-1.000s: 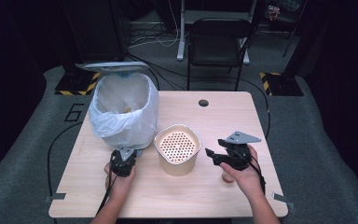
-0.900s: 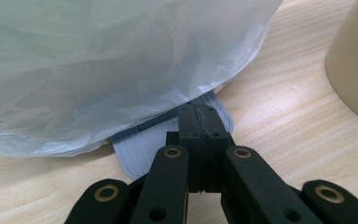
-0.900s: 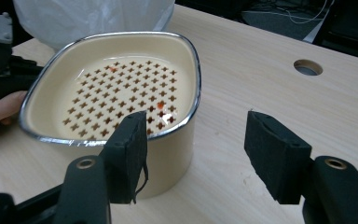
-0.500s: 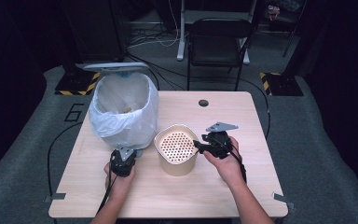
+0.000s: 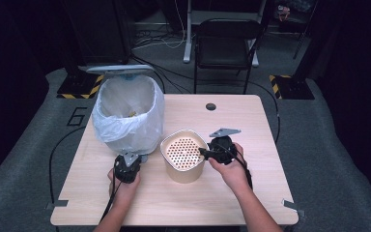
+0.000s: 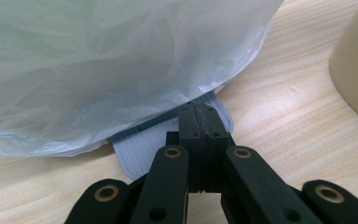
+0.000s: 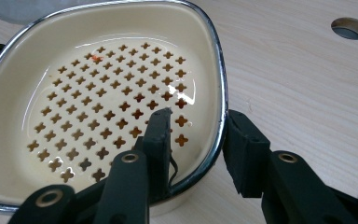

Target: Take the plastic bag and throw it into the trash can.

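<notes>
Your left tool (image 5: pixel 127 166) sits at 7 o'clock, jaws pressed together. Your right tool (image 5: pixel 204 152), at 4 o'clock, has jaws spread apart.

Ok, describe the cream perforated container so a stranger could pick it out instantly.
On the wooden table, look right of the bagged trash bin. There stands the cream container, with the right gripper straddling its rim. Its metal-edged rim and insert punched with small cross-shaped holes set it apart.

The light wooden desk (image 5: pixel 251 193) (round hole (image 5: pixel 211 106) near its far edge) carries a bag-lined bin (image 5: pixel 128 116); a cream perforated container (image 5: pixel 184 155) stands just right of the bin.
</notes>
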Demonstrator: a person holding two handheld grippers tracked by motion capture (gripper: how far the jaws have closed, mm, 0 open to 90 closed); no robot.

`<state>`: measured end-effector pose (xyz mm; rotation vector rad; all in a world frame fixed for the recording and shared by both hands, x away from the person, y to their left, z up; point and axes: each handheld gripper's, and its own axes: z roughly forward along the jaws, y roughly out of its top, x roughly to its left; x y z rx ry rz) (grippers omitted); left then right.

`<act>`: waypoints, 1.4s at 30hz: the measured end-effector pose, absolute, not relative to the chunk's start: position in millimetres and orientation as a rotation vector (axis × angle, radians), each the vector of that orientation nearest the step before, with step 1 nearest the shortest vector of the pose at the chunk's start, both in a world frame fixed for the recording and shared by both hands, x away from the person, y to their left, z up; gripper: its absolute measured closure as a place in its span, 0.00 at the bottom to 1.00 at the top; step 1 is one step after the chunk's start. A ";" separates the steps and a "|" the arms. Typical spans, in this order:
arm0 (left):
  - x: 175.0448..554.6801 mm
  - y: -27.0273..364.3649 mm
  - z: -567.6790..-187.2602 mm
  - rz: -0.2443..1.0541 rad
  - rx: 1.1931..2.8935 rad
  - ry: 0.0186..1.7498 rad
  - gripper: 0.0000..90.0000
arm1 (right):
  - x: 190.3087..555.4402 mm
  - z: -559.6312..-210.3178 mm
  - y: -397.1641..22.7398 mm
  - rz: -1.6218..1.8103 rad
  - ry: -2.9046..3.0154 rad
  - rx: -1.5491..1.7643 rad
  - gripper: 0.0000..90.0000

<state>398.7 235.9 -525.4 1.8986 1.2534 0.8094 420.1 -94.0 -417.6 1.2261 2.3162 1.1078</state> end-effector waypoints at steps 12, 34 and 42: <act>398.0 235.3 -525.2 0.808 1.903 1.253 1.00 | 386.1 -420.8 -110.3 1.147 2.292 1.217 0.67; 398.4 235.8 -525.5 0.808 1.894 1.254 1.00 | 346.7 -402.9 -152.5 1.224 2.127 1.170 0.30; 398.5 236.1 -525.6 0.809 1.892 1.252 0.99 | 345.1 -416.4 -179.4 1.162 2.082 1.202 0.16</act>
